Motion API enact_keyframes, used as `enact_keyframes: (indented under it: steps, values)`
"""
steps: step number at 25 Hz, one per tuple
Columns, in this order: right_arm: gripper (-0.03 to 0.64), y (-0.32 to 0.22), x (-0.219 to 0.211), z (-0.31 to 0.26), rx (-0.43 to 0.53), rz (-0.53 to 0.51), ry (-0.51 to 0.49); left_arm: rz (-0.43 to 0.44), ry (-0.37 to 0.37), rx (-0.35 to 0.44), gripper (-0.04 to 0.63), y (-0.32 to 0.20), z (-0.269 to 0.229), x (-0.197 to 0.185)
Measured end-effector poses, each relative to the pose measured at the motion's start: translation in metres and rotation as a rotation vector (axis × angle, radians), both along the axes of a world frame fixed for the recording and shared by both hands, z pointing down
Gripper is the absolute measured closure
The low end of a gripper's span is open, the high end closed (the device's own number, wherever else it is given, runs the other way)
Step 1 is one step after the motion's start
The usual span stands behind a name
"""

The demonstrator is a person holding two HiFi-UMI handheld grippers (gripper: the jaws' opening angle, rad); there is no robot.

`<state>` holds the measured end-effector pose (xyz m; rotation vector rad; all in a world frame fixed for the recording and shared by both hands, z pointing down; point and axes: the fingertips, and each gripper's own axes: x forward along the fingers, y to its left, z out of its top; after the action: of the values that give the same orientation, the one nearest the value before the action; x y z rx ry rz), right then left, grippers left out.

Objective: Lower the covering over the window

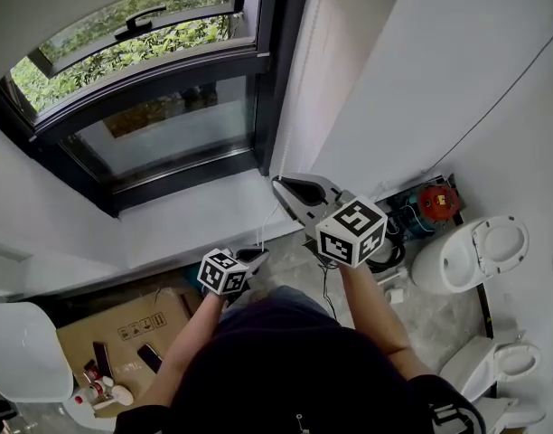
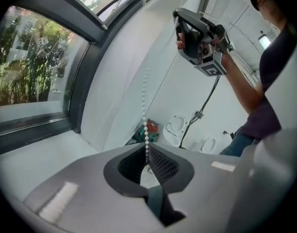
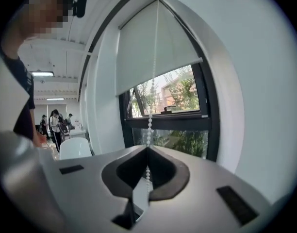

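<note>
A white roller blind [image 3: 153,52] covers the upper part of the dark-framed window [image 3: 177,106]; its bottom bar hangs above the tilted sash. A white bead chain [image 3: 149,125] drops from the blind's top edge. My right gripper [image 3: 147,148] is shut on this chain, higher up beside the window's right frame [image 1: 278,184]. My left gripper [image 2: 146,147] is shut on the same chain [image 2: 146,130] lower down, over the sill [image 1: 260,253]. In the left gripper view the right gripper [image 2: 177,16] shows above. The chain [image 1: 269,222] runs thinly between both grippers.
The white sill [image 1: 195,215] lies below the window [image 1: 159,107]. On the floor stand two toilets [image 1: 471,253], a red device [image 1: 437,201], a cardboard box [image 1: 123,333] and a white chair [image 1: 23,351]. People [image 3: 55,125] stand far back in the room.
</note>
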<state>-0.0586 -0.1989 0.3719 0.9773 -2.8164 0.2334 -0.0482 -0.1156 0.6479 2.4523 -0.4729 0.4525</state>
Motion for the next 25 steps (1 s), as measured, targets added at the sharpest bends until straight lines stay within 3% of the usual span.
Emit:
enact_keyframes:
  steps: [5, 13, 25]
  values:
    - [0.604, 0.011, -0.002, 0.029, -0.094, -0.02, -0.059, 0.049, -0.016, -0.032, 0.571, 0.015, 0.01, 0.007]
    - [0.604, 0.014, 0.003, 0.059, -0.149, -0.005, -0.001, 0.051, 0.014, 0.006, 0.571, 0.01, -0.005, 0.018]
    - [0.604, 0.033, -0.003, 0.122, -0.291, -0.024, 0.047, 0.036, 0.017, -0.004, 0.571, 0.014, -0.006, 0.014]
